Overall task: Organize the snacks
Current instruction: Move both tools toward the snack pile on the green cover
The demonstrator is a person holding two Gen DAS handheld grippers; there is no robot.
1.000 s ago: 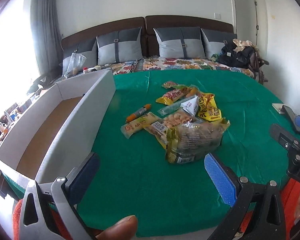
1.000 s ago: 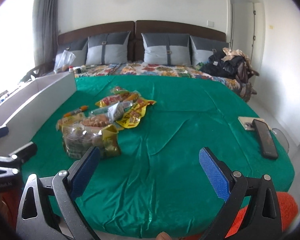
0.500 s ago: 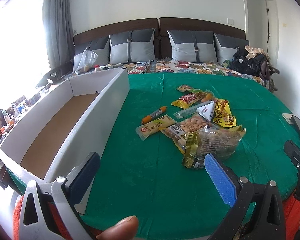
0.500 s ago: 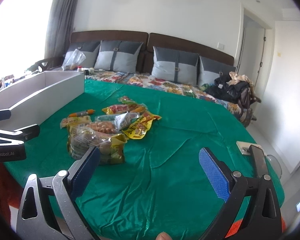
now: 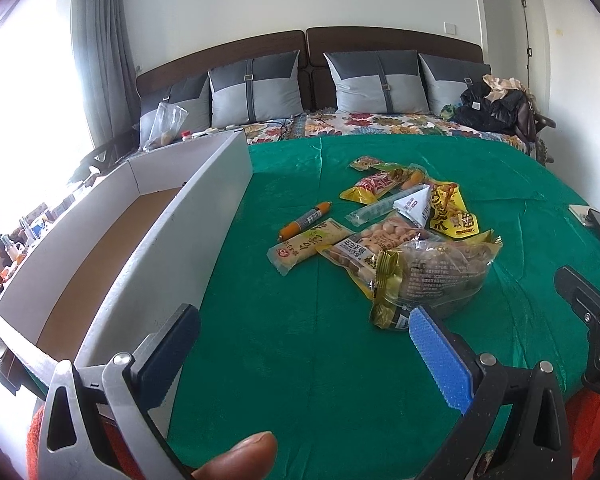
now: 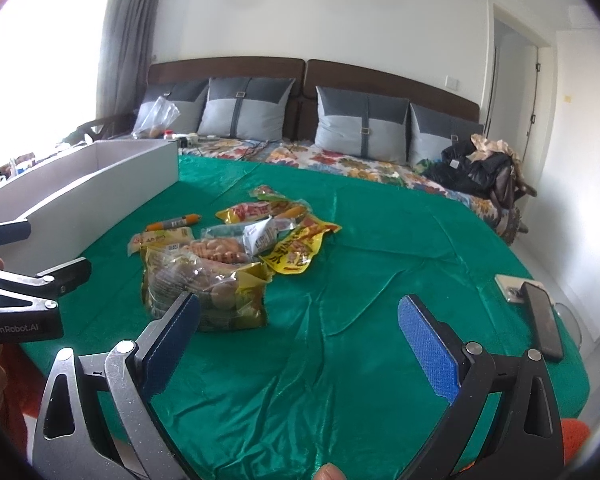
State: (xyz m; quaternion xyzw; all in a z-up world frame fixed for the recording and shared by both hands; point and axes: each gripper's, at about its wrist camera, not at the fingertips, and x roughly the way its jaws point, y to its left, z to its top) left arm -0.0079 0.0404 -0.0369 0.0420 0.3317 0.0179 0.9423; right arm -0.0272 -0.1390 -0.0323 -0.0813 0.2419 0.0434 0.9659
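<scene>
Both tools have drawn nearer the snacks (image 5: 396, 236); left tool (image 5: 302, 344) and right tool (image 6: 298, 328) gape empty. One box (image 5: 204, 216) sits left; four pillows (image 5: 256, 88) beyond.

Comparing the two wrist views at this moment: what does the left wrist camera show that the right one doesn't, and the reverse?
Only the left wrist view looks down into the white box and shows its bare brown cardboard floor, with no snacks inside. Only the right wrist view shows the whole dark phone at the green cloth's right edge and the doorway. Both show the snack pile on the green cloth, the orange sausage stick lying apart toward the box, the grey pillows, and the left gripper and right gripper open and empty.
</scene>
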